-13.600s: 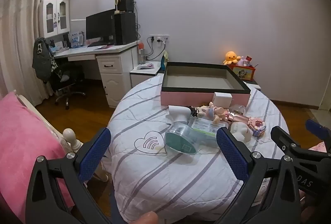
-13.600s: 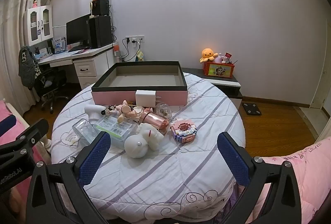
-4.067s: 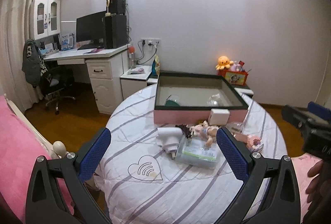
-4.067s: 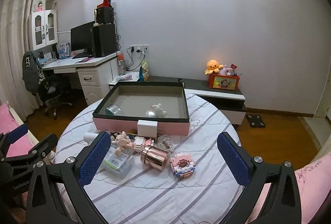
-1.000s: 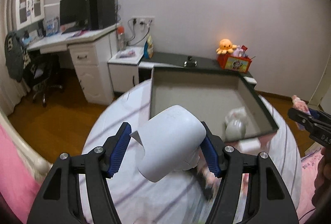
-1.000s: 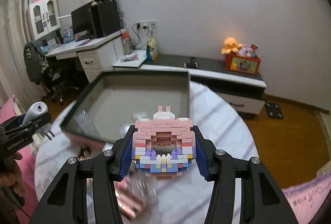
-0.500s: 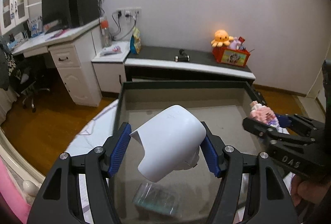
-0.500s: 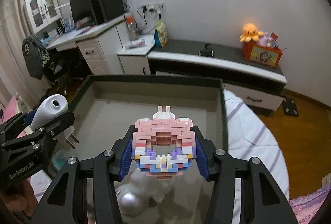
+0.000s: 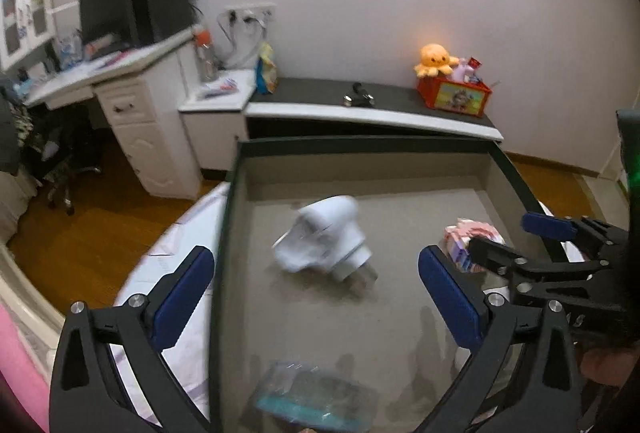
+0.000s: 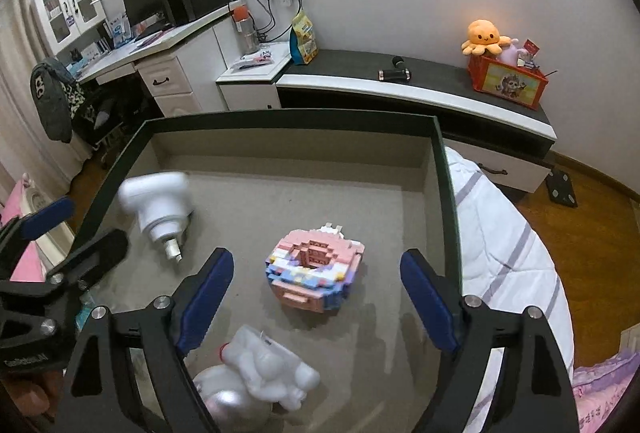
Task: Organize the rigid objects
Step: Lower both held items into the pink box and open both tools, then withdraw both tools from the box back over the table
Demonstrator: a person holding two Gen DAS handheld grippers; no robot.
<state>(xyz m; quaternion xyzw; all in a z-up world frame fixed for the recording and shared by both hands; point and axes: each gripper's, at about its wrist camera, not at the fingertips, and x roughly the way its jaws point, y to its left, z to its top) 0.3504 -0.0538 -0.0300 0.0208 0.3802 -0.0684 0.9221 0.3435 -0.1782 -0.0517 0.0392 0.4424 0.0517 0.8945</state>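
- Left gripper [image 9: 316,293]: fingers spread wide with nothing between them, hovering over the near left part of the tray [image 9: 360,145]
- Right gripper [image 10: 317,293]: fingers likewise wide apart and empty, over the near right part of the tray; in the left view it shows at the right edge
- Nearest inside the tray, in the left view, a clear packet [image 9: 312,399] with a teal edge lies blurred on the floor below the left gripper
- Nearest in the right view, a white figurine [image 10: 268,367] lies on the tray floor by the right gripper's left finger, with a silvery ball [image 10: 228,407] touching its near side
- The brick toy [image 10: 314,269], pink with blue and white bands, sits on the tray floor between and just beyond the right gripper's fingers, touching neither
- The white plug [image 9: 324,239] lies on its side farther in, toward the tray's left half, prongs pointing near; it is motion-blurred, so I cannot tell whether it is at rest
- Plug and brick toy are well apart, the plug to the left
- The tray rests on a round bed [image 10: 516,249] with striped white bedding
- Beyond it, a low dark cabinet [image 10: 420,81] runs along the far wall, with an orange plush octopus [image 10: 484,35] on a red box at its right end
- Far left stands a white desk [image 10: 168,45] with a monitor
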